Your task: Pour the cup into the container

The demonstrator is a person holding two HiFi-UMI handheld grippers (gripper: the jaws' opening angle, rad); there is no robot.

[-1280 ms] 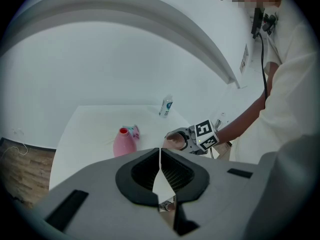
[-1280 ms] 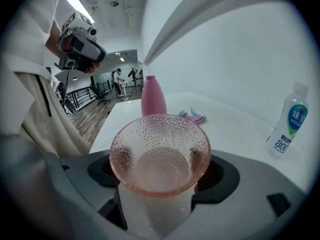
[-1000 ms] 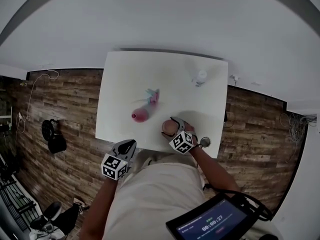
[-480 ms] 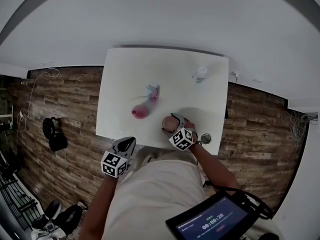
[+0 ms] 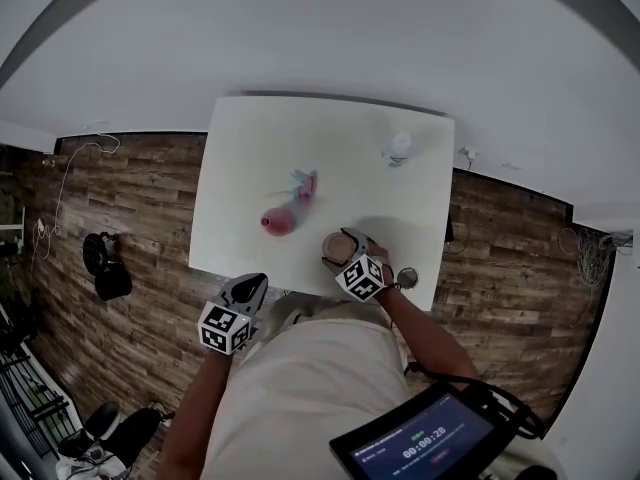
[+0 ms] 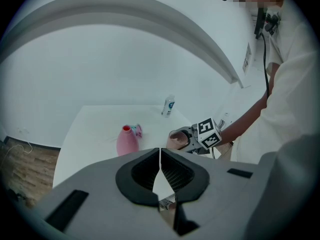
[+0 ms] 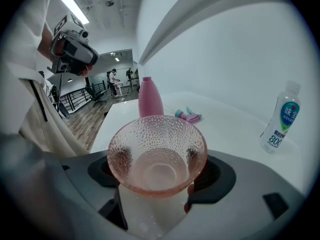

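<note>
1. White table (image 5: 240, 168) stands on a wood-plank floor (image 5: 120, 198) against a pale wall.
2. Right tool (image 7: 156, 170) is clenched on a dimpled pink glass cup (image 7: 156, 144), at the table's near edge.
3. Pink container (image 5: 277, 222) stands upright mid-table, left of the cup and apart from it; a small pink-and-teal item (image 5: 303, 185) lies just behind it.
4. Left tool (image 6: 160, 156) has its jaws pressed together on nothing, off the table's near edge.
5. Clear water bottle (image 5: 397, 148) stands near the far right corner.

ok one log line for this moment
right hand-held gripper: shut on pink dimpled glass cup, upright | left hand-held gripper: shut, empty | tall pink bottle: upright on white table | pour: not started
</note>
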